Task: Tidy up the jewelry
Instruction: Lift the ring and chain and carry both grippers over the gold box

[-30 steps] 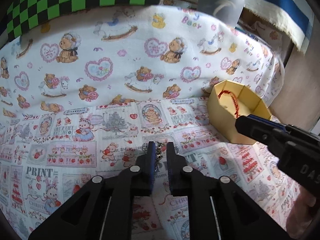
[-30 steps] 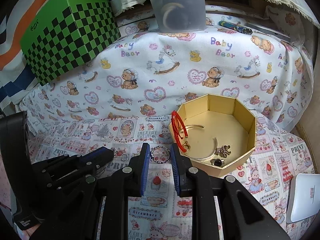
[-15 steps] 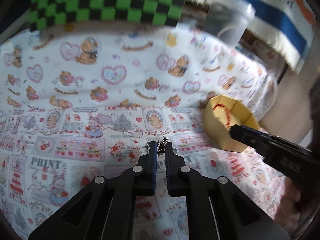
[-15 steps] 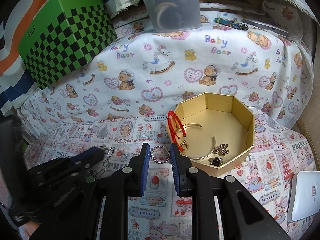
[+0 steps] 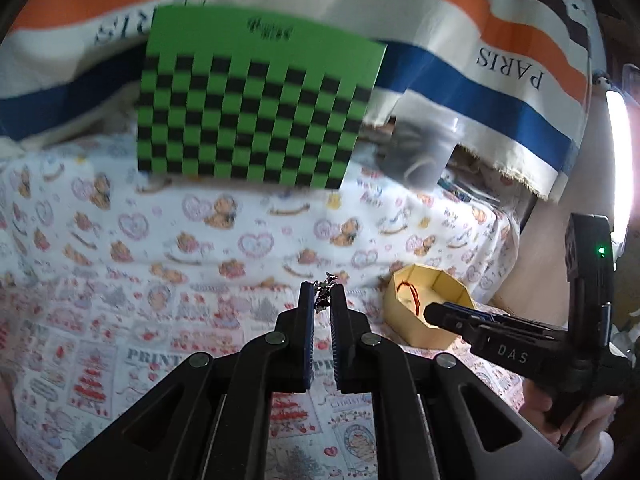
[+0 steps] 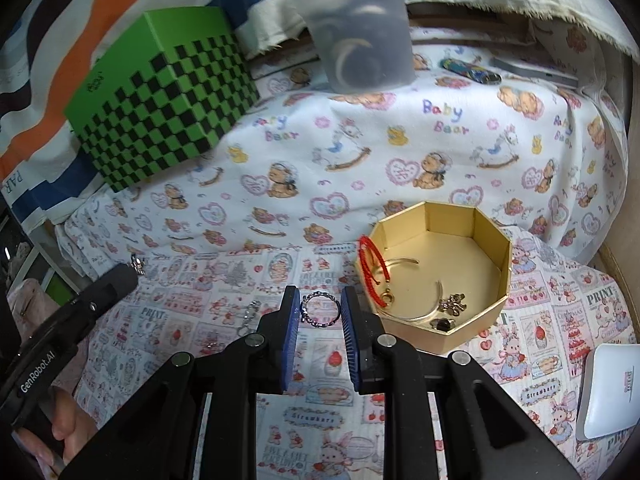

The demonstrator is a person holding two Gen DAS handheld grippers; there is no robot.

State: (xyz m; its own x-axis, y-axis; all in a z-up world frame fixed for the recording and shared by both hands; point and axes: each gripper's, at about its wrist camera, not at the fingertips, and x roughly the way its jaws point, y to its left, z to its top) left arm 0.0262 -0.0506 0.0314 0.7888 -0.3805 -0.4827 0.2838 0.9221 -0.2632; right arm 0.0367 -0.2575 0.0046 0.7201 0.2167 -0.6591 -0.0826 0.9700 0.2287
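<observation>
My left gripper (image 5: 321, 294) is shut on a small silver chain piece (image 5: 326, 285) and holds it above the patterned cloth; the piece also shows at its tip in the right wrist view (image 6: 137, 263). A yellow octagonal box (image 6: 486, 236) holds a red cord bracelet (image 6: 372, 262), a thin bangle and small charms (image 6: 452, 304); it shows to the right in the left wrist view (image 5: 448, 288). My right gripper (image 6: 320, 308) is open, low over the cloth, with a silver ring-shaped bracelet (image 6: 319, 309) lying between its fingers. A small silver chain (image 6: 249, 316) lies left of it.
A green checkered box (image 6: 160, 108) stands at the back left. A translucent plastic tub (image 6: 360, 28) stands at the back centre. A pen-like item (image 6: 470, 70) lies behind. A white device (image 6: 608, 388) lies at the right edge. The cloth drops off at right.
My left gripper closed on the silver chain piece and lifted it off the cloth. My right gripper stayed around the ring bracelet.
</observation>
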